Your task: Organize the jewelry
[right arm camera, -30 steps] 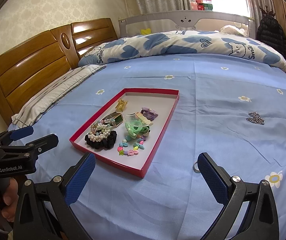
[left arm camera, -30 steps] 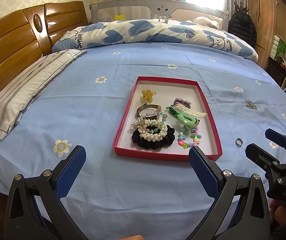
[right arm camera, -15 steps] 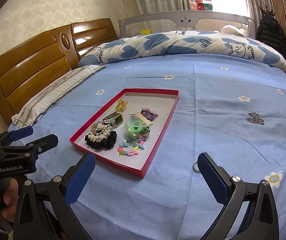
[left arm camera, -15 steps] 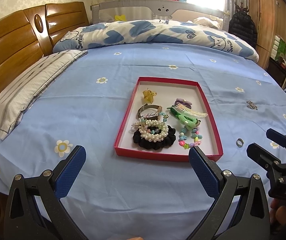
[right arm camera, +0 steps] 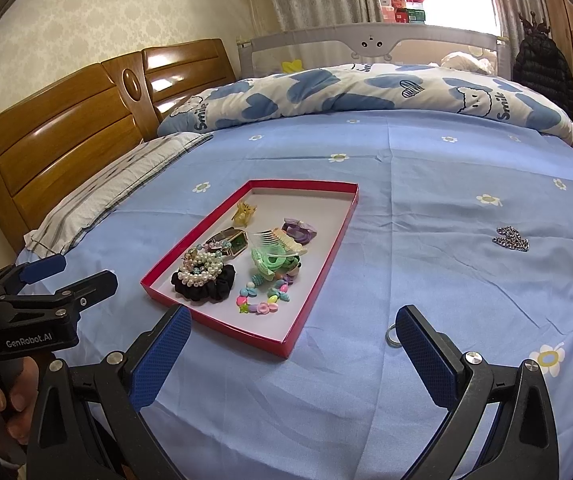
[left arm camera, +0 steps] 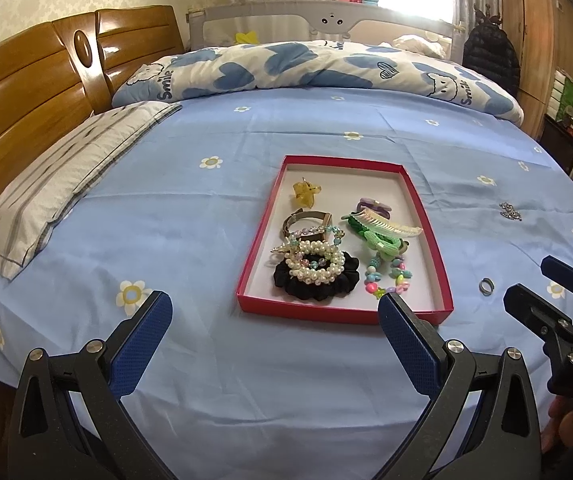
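Ring (right arm camera: pixel 393 335) lies on the bed just beside my right gripper (right arm camera: pixel 292 342), outside the tray (right arm camera: pixel 322 268); both grippers are spread wide, left gripper (left arm camera: pixel 274 320) farther.

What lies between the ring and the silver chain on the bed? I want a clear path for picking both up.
Only bare blue sheet. The right wrist view shows nothing between the ring and the chain; the left wrist view agrees.
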Action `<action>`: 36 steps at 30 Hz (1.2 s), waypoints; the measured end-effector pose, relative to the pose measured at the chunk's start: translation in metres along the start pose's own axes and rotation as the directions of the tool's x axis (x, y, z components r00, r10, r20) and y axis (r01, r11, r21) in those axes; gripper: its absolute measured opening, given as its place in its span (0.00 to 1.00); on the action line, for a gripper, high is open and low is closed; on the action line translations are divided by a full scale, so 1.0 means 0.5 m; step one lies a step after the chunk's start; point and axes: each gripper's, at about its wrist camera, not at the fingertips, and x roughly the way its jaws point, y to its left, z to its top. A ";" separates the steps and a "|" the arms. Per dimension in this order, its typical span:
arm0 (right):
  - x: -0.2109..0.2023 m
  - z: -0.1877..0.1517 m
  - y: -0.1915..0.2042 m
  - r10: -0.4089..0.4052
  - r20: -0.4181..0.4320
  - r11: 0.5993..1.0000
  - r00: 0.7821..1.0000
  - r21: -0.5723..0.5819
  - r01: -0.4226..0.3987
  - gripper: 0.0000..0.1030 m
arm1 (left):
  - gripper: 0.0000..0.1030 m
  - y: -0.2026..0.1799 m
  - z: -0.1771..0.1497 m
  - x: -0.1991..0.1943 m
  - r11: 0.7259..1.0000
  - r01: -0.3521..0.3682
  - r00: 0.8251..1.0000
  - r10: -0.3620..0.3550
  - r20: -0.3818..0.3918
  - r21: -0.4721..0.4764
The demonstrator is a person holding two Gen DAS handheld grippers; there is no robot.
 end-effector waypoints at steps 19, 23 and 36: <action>0.000 0.002 -0.001 0.000 -0.003 1.000 1.000 0.001 0.000 1.00 | 1.00 -0.001 0.003 0.003 1.000 0.011 1.000 -0.011 -0.007 0.000; 0.000 0.002 -0.001 0.000 -0.002 1.000 1.000 0.002 0.000 1.00 | 1.00 -0.001 0.003 0.005 1.000 0.011 1.000 -0.011 -0.007 0.000; 0.008 0.002 -0.005 0.001 -0.007 1.000 1.000 0.011 -0.001 1.00 | 1.00 -0.012 0.006 0.013 1.000 0.018 1.000 -0.018 -0.016 0.011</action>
